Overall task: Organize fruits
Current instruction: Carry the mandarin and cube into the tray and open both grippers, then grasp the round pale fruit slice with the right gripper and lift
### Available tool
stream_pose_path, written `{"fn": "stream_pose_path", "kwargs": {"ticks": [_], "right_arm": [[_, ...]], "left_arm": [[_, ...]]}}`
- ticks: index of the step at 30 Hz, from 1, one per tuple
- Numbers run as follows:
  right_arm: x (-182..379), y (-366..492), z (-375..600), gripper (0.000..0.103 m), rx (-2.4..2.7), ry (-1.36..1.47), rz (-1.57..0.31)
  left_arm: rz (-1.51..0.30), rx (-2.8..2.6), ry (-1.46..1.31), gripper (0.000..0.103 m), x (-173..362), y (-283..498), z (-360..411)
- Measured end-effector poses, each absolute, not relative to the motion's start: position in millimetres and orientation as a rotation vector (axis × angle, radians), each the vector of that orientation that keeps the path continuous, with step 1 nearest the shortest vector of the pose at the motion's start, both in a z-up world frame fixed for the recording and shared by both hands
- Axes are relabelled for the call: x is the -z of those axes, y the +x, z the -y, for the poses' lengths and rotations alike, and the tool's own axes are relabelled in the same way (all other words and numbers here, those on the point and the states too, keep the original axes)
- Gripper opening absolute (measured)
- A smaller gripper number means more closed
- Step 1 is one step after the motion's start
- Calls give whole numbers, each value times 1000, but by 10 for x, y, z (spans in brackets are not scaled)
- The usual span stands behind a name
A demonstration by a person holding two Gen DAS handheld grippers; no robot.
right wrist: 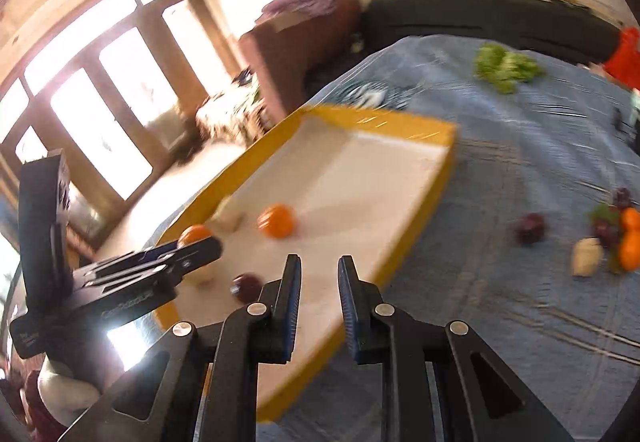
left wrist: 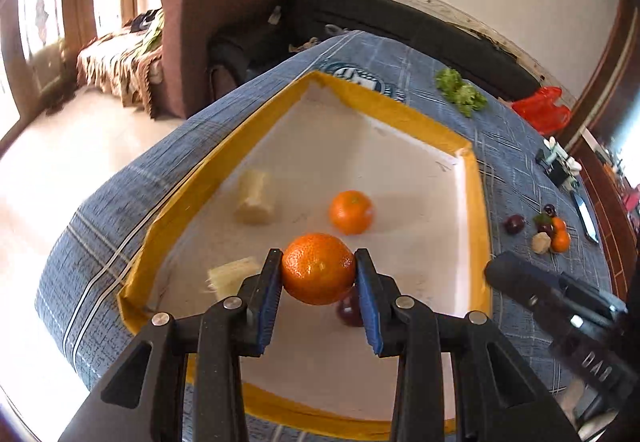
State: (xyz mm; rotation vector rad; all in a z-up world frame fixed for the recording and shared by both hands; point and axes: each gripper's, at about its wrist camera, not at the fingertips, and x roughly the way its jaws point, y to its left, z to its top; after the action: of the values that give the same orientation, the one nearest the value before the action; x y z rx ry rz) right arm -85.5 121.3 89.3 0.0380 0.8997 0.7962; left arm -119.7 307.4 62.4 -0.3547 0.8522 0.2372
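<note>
Orange fruits: one clamped in left gripper (left wrist: 318, 269) above tray (left wrist: 478, 202), one (left wrist: 351, 212) inside; right gripper (right wrist: 319, 282) shut, empty, angled downward.

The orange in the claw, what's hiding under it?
A dark purple fruit lies in the tray below the orange in the left claw. The claw covers part of it.

Orange (left wrist: 319, 268): pitted peel, slight gloss.
Tray (left wrist: 224, 158): matt white floor w/ yellow taped rim, looks like foam or card.
Cloth (left wrist: 516, 162): woven blue fabric, matt, check lines.
Left gripper (left wrist: 318, 274): black matt plastic arms, ribbed blue pads, shiny metal pins.
Plum (left wrist: 348, 308): smooth dark skin, glossy.
</note>
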Motion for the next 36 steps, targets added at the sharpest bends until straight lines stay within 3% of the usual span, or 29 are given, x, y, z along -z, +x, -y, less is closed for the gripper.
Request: {"fn": "stream_pose_path", "kwargs": {"ticks": [10, 15, 16, 25, 27, 29, 36], "right_arm": [[-657, -1011, -1736, 21, -830, -72, -941], [-838, -839, -1294, 21, -744, -8, -901], [-872, -747, -1082, 21, -690, -1, -886], [-557, -37, 227, 21, -257, 21, -916], [-479, 46, 264, 22, -232, 16, -919], [-462, 91, 273, 31, -247, 32, -903], [-364, 203, 101, 30, -299, 28, -947]], "left_arm": [[-798, -211, -424, 36, -623, -1377, -3321], [-765, -181, -382, 67, -739, -1430, -3198], [-762, -186, -366, 68, -767, -1438, -3161], [-705, -170, -399, 70, -994, -1500, -3089], [-700, -168, -393, 70, -1020, -1507, -3071], [-701, -167, -388, 70, -1029, -1504, -3053], [-711, -154, -403, 70, -989, -1491, -3029]]}}
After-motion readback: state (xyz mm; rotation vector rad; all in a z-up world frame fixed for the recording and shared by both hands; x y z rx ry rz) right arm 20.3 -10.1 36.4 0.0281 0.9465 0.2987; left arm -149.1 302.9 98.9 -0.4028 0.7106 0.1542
